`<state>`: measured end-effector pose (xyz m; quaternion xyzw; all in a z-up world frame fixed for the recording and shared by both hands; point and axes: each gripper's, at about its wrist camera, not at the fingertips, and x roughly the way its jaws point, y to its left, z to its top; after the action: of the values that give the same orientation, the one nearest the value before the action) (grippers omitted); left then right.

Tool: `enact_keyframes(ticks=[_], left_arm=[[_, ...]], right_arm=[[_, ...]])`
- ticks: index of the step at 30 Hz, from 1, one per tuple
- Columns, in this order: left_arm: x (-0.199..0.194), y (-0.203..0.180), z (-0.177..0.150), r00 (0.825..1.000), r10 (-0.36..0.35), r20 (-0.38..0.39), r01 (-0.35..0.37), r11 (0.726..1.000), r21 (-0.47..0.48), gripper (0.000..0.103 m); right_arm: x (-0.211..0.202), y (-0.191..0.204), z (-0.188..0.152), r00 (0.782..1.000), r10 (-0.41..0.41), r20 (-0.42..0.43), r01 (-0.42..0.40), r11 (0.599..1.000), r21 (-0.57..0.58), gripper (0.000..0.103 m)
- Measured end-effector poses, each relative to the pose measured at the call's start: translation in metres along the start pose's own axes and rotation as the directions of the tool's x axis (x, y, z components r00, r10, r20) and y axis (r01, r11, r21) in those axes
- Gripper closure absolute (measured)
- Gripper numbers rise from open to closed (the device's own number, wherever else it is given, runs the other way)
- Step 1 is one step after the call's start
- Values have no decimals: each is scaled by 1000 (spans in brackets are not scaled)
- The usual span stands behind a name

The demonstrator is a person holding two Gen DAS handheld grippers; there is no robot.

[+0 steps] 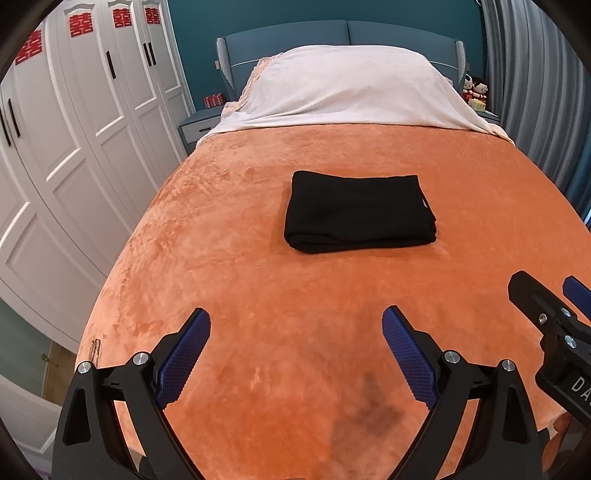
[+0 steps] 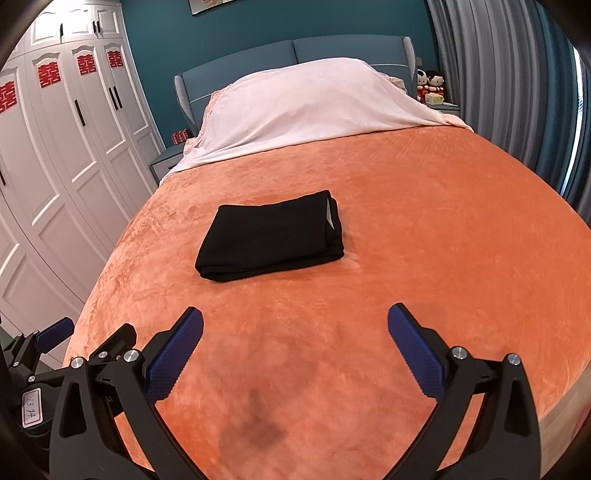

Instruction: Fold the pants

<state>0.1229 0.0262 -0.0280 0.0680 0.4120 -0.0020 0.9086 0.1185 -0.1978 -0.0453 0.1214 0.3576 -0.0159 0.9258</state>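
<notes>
Black pants lie folded into a compact rectangle in the middle of the orange bed cover; in the right wrist view the pants sit left of centre with a white label showing at their right end. My left gripper hovers open over the bed's near part, well short of the pants, with nothing between its blue pads. My right gripper is likewise open and empty, at a similar distance. Each gripper shows at the edge of the other's view: the right gripper, the left gripper.
A white pillow cover spans the head of the bed before a blue headboard. White wardrobes line the left side, grey curtains the right. Dolls sit on a nightstand. A dark shadow lies on the cover near the grippers.
</notes>
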Motion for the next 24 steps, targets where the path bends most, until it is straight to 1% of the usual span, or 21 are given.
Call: enact_keyframes(ticks=[7, 19, 24], left_arm=[[0, -1, 0, 1000, 5, -1, -5, 1000, -4, 11], [1, 1, -1, 1000, -10, -6, 10, 1000, 4, 11], [13, 2, -5, 1000, -17, -20, 18, 1000, 20, 11]], right_arm=[[0, 0, 0, 1000, -2, 0, 2, 1000, -2, 5], [1, 0, 0, 1000, -3, -3, 3, 1000, -1, 5], [9, -3, -5, 1000, -15, -9, 15, 1000, -4, 5]])
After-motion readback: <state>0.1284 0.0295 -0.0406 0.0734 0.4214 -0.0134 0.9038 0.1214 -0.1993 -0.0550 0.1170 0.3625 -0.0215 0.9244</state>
